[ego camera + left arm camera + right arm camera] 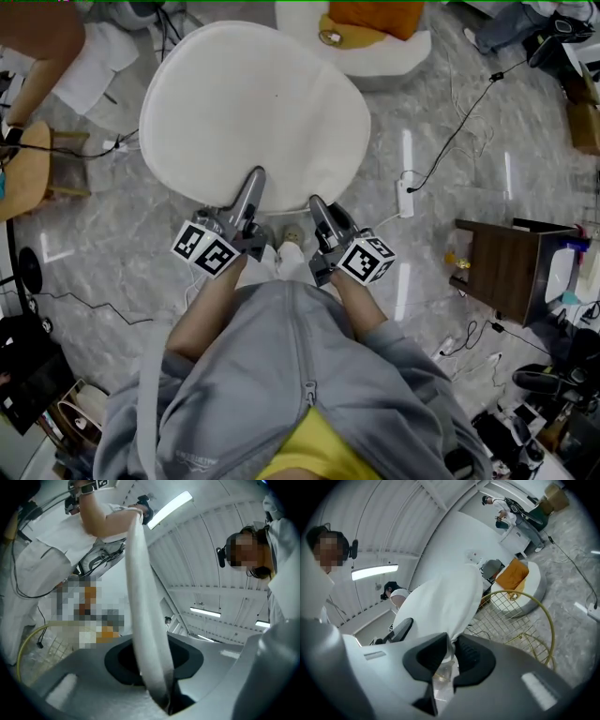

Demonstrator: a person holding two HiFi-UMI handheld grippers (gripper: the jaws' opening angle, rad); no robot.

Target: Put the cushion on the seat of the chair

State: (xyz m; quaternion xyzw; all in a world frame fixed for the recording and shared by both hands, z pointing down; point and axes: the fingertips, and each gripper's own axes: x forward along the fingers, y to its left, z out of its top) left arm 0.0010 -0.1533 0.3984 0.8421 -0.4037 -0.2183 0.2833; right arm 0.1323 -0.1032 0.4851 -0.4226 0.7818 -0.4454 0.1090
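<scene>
Cushion: white, plain, smooth cover, rounded outline like a blunt oval, no pattern. One small dark speck on the upper face.

Orientation, head view: broad face turned up toward the camera. The pad spreads forward and away from both grippers. It is a little broader across than deep, and the widest line runs from the left gripper's side toward the far right. The near edge narrows to where the two grippers meet it.

Left gripper: jaws nearly together, pinching the near rim of the cushion. In the left gripper view the gripper sees the cushion edge-on. It shows as a thin white band rising straight out from between the jaws and leaning slightly left at the top.

Right gripper: just beside the left one, also on the near rim. In the right gripper view the gripper has its dark pads clamped narrow on a gathered fold of the cover. The cushion fans out from the jaws, up and away, with its broad side showing.

Wire chair: gold rim and mesh, beyond the right jaws and to their right, lower than the cushion. A stretch of yellow wire and mesh also shows low, to the left of the left jaws. Cannot tell whether the cushion's far edge touches it.

Marble-look floor on either side of the grippers.
</scene>
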